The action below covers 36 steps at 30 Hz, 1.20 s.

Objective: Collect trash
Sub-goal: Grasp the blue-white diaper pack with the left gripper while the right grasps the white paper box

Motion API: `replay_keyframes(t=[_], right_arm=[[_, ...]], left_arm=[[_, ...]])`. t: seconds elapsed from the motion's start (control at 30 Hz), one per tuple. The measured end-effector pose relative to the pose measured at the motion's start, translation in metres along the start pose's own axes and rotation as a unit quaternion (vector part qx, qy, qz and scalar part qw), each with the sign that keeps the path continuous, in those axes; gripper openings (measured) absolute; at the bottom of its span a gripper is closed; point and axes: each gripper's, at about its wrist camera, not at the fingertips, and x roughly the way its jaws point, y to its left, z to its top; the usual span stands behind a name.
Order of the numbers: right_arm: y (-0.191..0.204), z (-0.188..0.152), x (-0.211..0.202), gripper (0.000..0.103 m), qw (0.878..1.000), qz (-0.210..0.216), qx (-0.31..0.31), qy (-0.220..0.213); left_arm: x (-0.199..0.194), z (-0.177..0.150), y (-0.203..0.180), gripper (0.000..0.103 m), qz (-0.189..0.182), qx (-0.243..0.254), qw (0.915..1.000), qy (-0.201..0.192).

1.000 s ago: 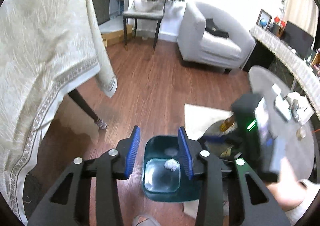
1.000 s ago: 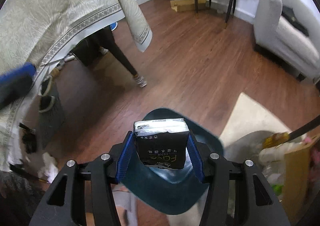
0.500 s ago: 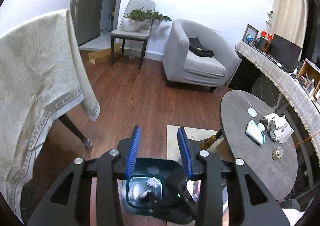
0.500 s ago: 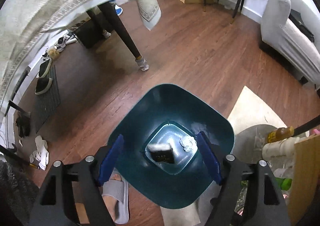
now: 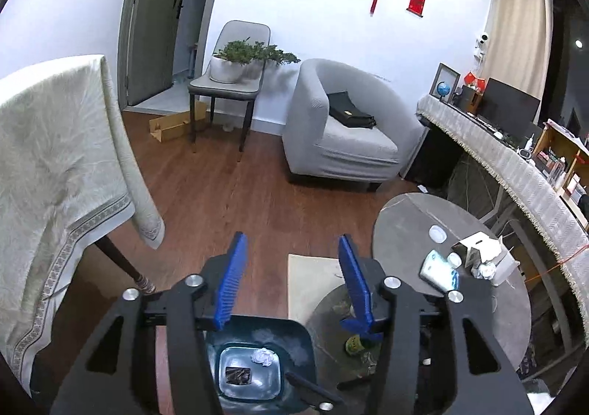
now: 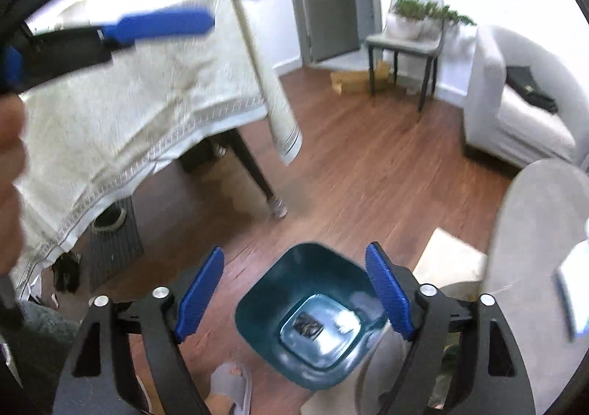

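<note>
A dark teal trash bin (image 5: 294, 348) stands on the wood floor below both grippers; it also shows in the right wrist view (image 6: 257, 308). Inside lie a dark tissue pack (image 5: 238, 375) (image 6: 307, 326) and a crumpled white paper ball (image 5: 263, 356) (image 6: 344, 321). My left gripper (image 5: 291, 269) is open and empty, raised above the bin. My right gripper (image 6: 294, 290) is open and empty above the bin's rim. More trash sits on the round grey table (image 5: 405, 223): crumpled paper (image 5: 485, 269) and a blue-white tissue pack (image 5: 440, 271).
A table with a cream cloth (image 5: 55, 165) stands to the left, its leg (image 6: 257, 172) near the bin. A grey armchair (image 5: 342, 135) and a chair with a plant (image 5: 228, 84) stand behind. A slipper (image 6: 228, 385) lies by the bin.
My right gripper opened and dropped the dark tissue pack into the bin, then rose. My left gripper lifted and opened wider, tilting up toward the room.
</note>
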Motion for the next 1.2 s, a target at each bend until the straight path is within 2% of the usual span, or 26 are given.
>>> replay_keyframes(t=[0.07, 0.2, 0.43, 0.6, 0.73, 0.93, 1.03, 1.2], right_arm=[[-0.008, 0.001, -0.011, 0.086, 1.000, -0.012, 0.000, -0.012], [-0.032, -0.004, -0.036, 0.091, 0.998, -0.046, -0.005, -0.034], [-0.073, -0.017, -0.075, 0.093, 0.994, -0.089, 0.000, -0.064], [-0.104, -0.027, -0.102, 0.095, 0.989, -0.129, 0.002, -0.074], [-0.137, -0.037, -0.123, 0.095, 0.986, -0.144, 0.028, -0.074], [-0.179, -0.053, -0.149, 0.095, 0.980, -0.171, 0.063, -0.076], [-0.196, -0.061, -0.163, 0.095, 0.975, -0.190, 0.074, -0.082], [-0.226, -0.078, -0.182, 0.096, 0.968, -0.210, 0.100, -0.091]], left_arm=[[0.005, 0.000, -0.007, 0.064, -0.008, 0.005, 1.0000, 0.001], [0.017, -0.001, -0.029, 0.068, -0.014, 0.025, 0.9996, 0.008], [0.036, -0.008, -0.069, 0.089, -0.029, 0.062, 0.9977, 0.006], [0.062, -0.017, -0.098, 0.092, -0.039, 0.095, 0.9943, 0.030], [0.082, -0.025, -0.127, 0.094, -0.054, 0.122, 0.9899, 0.046], [0.103, -0.039, -0.170, 0.095, -0.088, 0.179, 0.9781, 0.061], [0.116, -0.047, -0.186, 0.095, -0.099, 0.191, 0.9738, 0.075], [0.146, -0.063, -0.211, 0.095, -0.092, 0.229, 0.9646, 0.094]])
